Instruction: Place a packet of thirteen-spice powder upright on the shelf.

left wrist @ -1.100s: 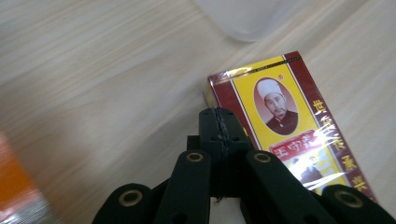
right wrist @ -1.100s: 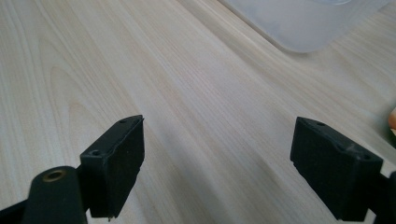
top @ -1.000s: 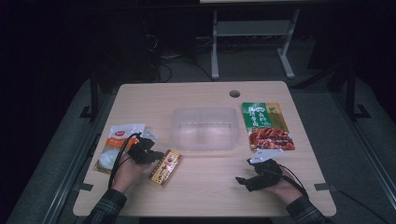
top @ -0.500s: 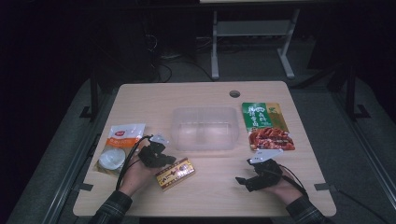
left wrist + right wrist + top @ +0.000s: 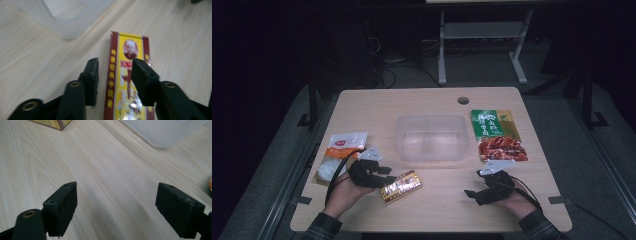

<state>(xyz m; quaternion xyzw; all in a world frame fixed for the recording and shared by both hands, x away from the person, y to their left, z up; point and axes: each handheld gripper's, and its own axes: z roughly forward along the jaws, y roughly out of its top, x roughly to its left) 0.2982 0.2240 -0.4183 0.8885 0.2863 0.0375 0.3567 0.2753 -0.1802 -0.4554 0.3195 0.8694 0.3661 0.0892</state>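
Note:
A red and yellow snack packet (image 5: 401, 186) lies flat on the wooden table (image 5: 432, 210), just in front of the clear plastic container (image 5: 430, 137). My left gripper (image 5: 387, 176) points at the packet's left end. Its jaws have just been opening. In the left gripper view the left gripper (image 5: 115, 62) stands open over the packet (image 5: 120, 85), one jaw beside its long edge and the other above its face, neither pressing on it. My right gripper (image 5: 474, 185) rests near the front right of the table. The right gripper (image 5: 117, 188) is wide open above bare wood.
A green and red food pouch (image 5: 497, 134) lies right of the container. A white and orange pouch (image 5: 339, 150) lies at the left, behind my left hand. The container's corner (image 5: 60, 22) lies just beyond the left jaws. The table's front edge is close to both hands.
The snack packet has slid a little to the right and turned. The left gripper's jaws have opened and the hand has drawn back to the left. The right gripper has not moved.

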